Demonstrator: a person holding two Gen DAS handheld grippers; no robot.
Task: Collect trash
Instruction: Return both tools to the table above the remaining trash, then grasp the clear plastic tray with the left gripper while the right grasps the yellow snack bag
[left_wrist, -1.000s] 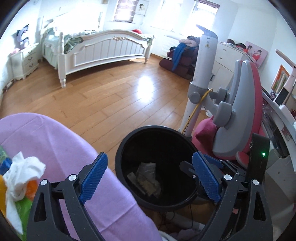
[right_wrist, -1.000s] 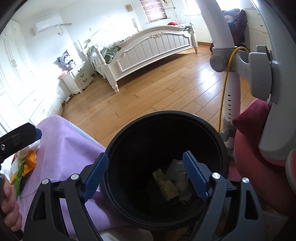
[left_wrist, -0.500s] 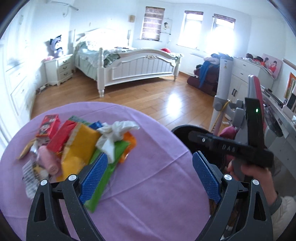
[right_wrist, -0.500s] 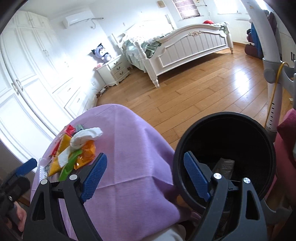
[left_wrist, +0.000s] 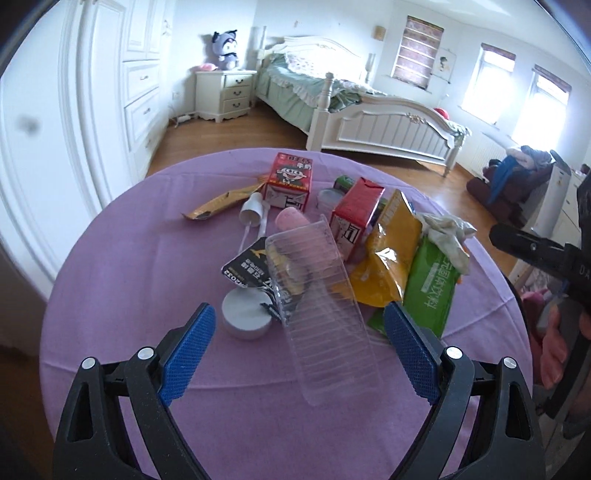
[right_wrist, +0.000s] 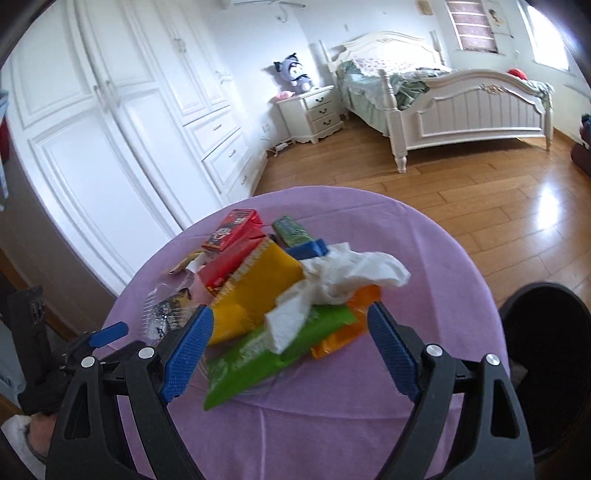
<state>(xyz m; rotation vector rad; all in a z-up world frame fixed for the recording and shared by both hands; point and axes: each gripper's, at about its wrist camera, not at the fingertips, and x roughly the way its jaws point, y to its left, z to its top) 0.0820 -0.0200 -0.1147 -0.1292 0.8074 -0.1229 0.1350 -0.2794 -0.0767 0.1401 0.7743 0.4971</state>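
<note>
While both tools tilt downward over the round table (left_wrist: 122, 258), the left gripper (left_wrist: 297, 354) stands wide with its jaws closing and nothing pressed between the blue pads; the near end of a clear ribbed plastic tray (left_wrist: 325, 314) lies in the gap, touched by neither pad; just beside the left pad sits a round grey lid (left_wrist: 245, 312), and a black foil wrapper (left_wrist: 245, 267) lies under the tray's far end; beyond these lie a pink cylinder (left_wrist: 290, 219), two red cartons (left_wrist: 291, 177), a white cap (left_wrist: 251, 212) and a tan sachet (left_wrist: 218, 206); toward the right pad lie a yellow pouch (left_wrist: 388, 258), a green packet (left_wrist: 430, 291) and a crumpled white tissue (left_wrist: 448, 236); at the right edge of this view a hand (left_wrist: 557, 350) grips the other tool's black handle.

The right gripper (right_wrist: 290, 349) is likewise spread wide and empty, hovering above the same heap; between its pads, on the purple cloth, lie the green packet (right_wrist: 266, 354), the tissue (right_wrist: 343, 280) and an orange wrapper (right_wrist: 347, 332), with the yellow pouch (right_wrist: 258, 291) just beyond the left pad; the black trash bin (right_wrist: 546, 362) stands beside the table at the right edge; at lower left the other tool and part of a hand (right_wrist: 37, 434) are seen; farther out lie the wooden floor (right_wrist: 461, 192), a white bed (right_wrist: 461, 99) and a white wardrobe (right_wrist: 110, 122).
</note>
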